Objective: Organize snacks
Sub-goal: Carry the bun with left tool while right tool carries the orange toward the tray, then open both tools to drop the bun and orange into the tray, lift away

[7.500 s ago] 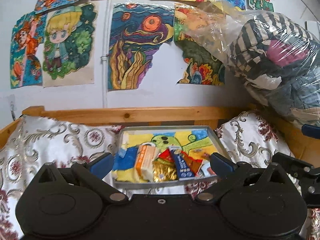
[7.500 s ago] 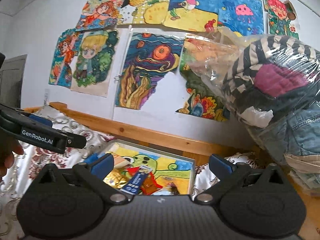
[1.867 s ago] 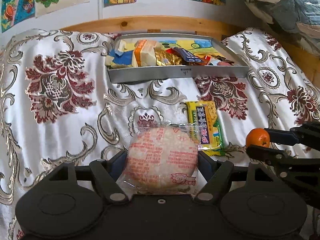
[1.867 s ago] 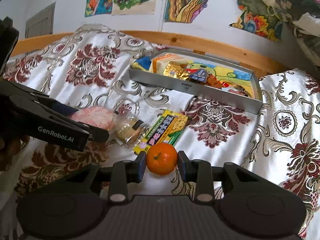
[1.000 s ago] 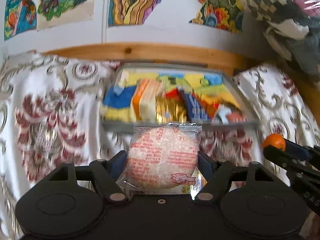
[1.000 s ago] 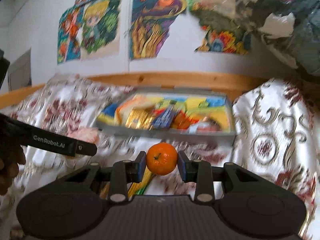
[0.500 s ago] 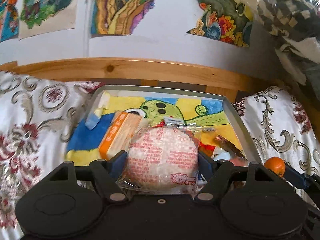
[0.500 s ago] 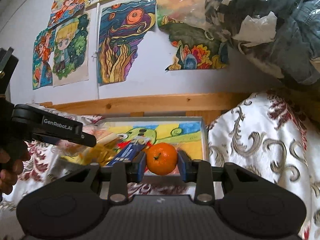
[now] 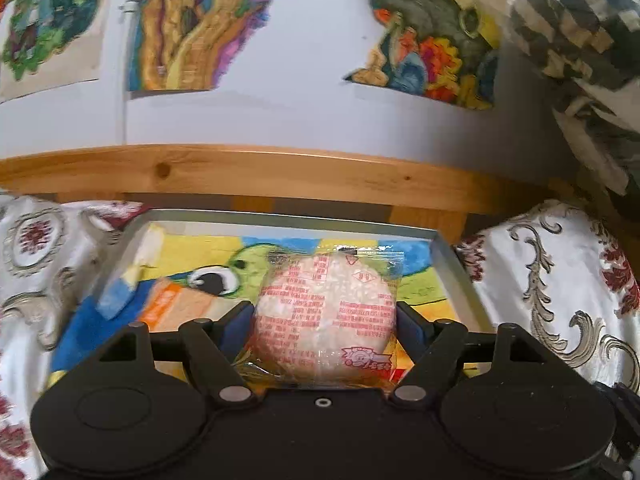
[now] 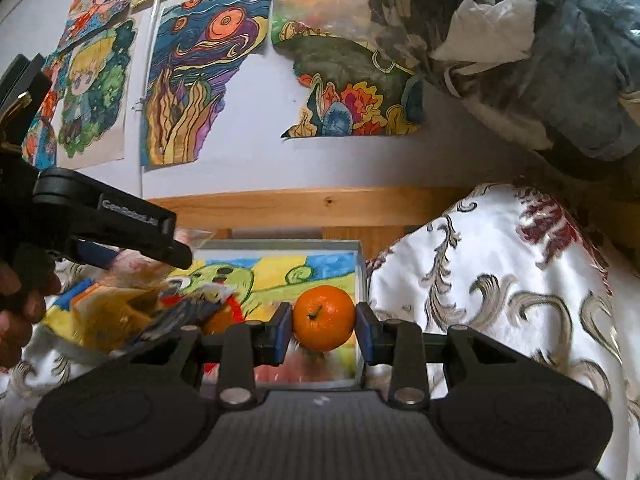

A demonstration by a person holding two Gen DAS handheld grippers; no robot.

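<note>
My left gripper (image 9: 325,322) is shut on a round rice cake in clear wrapping (image 9: 326,316), held over the grey metal tray (image 9: 460,276) with a colourful drawing as its lining. An orange-and-white packet (image 9: 176,306) lies in the tray at its left. My right gripper (image 10: 323,326) is shut on a small orange mandarin (image 10: 323,317), held above the tray's right part (image 10: 362,264). Several snack packets (image 10: 132,308) are piled in the tray's left half. In the right wrist view the left gripper (image 10: 120,224) reaches in from the left, with a hand (image 10: 16,312) on it.
The tray lies on a white cloth with dark red and gold ornaments (image 9: 560,280), against a wooden rail (image 9: 280,172). Drawings (image 10: 200,72) hang on the wall behind. A clear bag of clothes (image 10: 540,40) bulges at the upper right.
Both grippers have moved forward to the tray with their loads. The rice cake now hangs over the tray's middle, the mandarin over its right part. The wall and rail look closer.
</note>
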